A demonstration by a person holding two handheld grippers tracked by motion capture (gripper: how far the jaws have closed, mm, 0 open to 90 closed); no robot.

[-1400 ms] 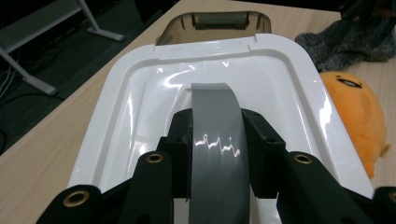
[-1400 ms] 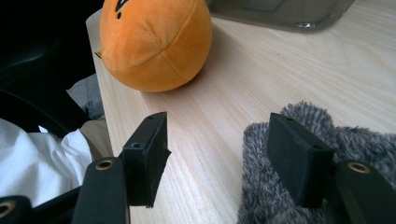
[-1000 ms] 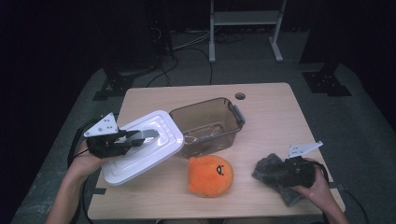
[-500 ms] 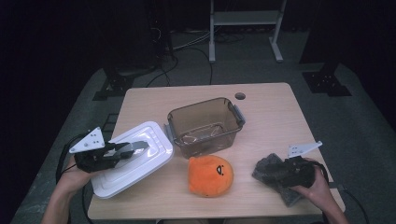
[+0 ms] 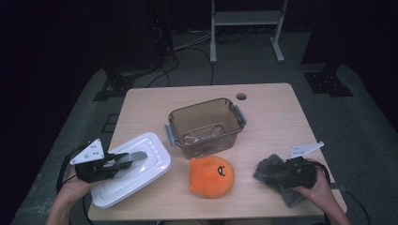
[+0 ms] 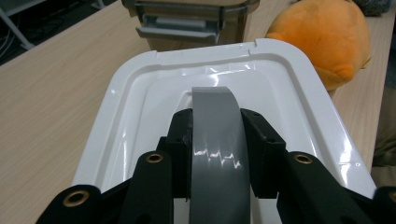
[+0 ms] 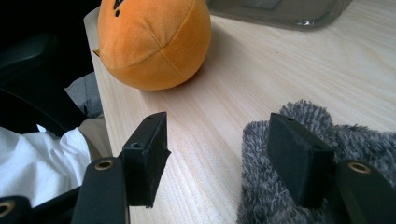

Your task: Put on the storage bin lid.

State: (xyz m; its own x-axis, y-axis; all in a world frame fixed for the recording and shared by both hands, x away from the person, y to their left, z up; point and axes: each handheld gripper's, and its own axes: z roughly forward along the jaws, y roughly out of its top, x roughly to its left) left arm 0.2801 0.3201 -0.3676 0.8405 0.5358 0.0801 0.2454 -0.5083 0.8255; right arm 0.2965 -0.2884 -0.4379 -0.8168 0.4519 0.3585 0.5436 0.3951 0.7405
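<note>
Lid (image 5: 133,173) status: white plastic, grey handle (image 6: 215,140) on top, at the front-left corner of the desk (image 5: 277,122), part of it hanging past the desk's near edge. My left gripper (image 5: 119,161) has its jaws closed on that grey handle, one pad on each side of the strap, as the left gripper view shows. Can't tell whether the lid sits flat on the wood or is tipped a bit.

Brown see-through container (image 5: 206,126) sits open mid-desk, just beyond the lid's far corner; grey latch flaps on both short ends. Lid and container look apart, though close.

Orange plush (image 5: 211,176) sits at the front edge, between the lid and my right hand, near the container's front wall.

My right gripper (image 5: 274,173) is at the front-right of the desk, over a grey fuzzy cloth (image 7: 285,186). Jaws stand open with bare desk visible in the gap. One pad lies against the cloth's fuzzy edge, the other is clear of it. No clamp on the cloth.

Orange plush shows ahead of those jaws in the right gripper view, well apart from the cloth.
</note>
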